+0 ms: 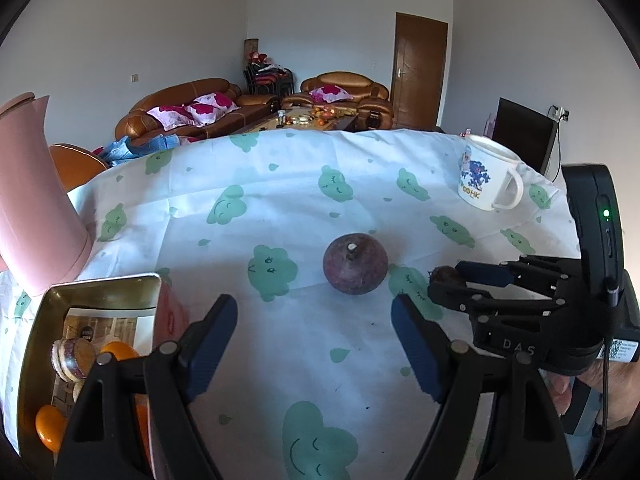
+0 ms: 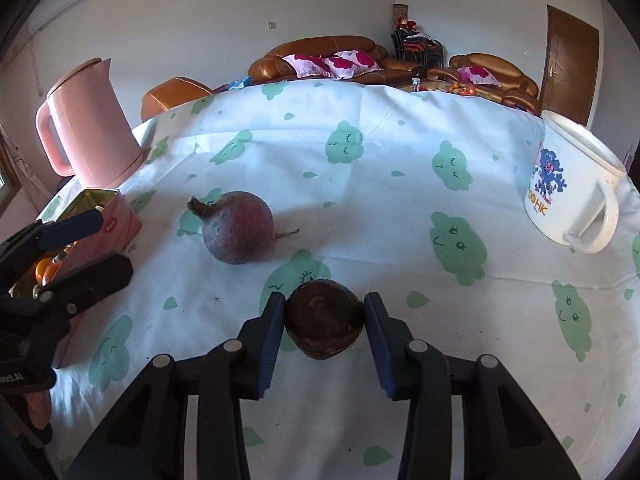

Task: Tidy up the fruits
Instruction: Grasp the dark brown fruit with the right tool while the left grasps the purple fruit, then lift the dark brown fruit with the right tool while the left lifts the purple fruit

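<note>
The right gripper [image 2: 324, 320] pinches the brown round fruit [image 2: 324, 326] for lifting; the left gripper [image 1: 314, 344], spread, faces the purple beet [image 1: 355, 263], ready to take it.

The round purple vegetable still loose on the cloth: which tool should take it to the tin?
Left. The left tool is open, empty and aimed at the purple vegetable, with the tin beside it. The right tool already grips a brown root.

On your tablecloth [image 2: 400, 208] you have one purple round fruit [image 2: 237, 227], one dark brown fruit [image 2: 324, 322], one white mug [image 2: 572, 184], one pink kettle [image 2: 90, 128] and one open tin [image 1: 96, 292]. Inside the tin you can count perhaps three orange fruits [image 1: 50, 426], partly hidden.
</note>
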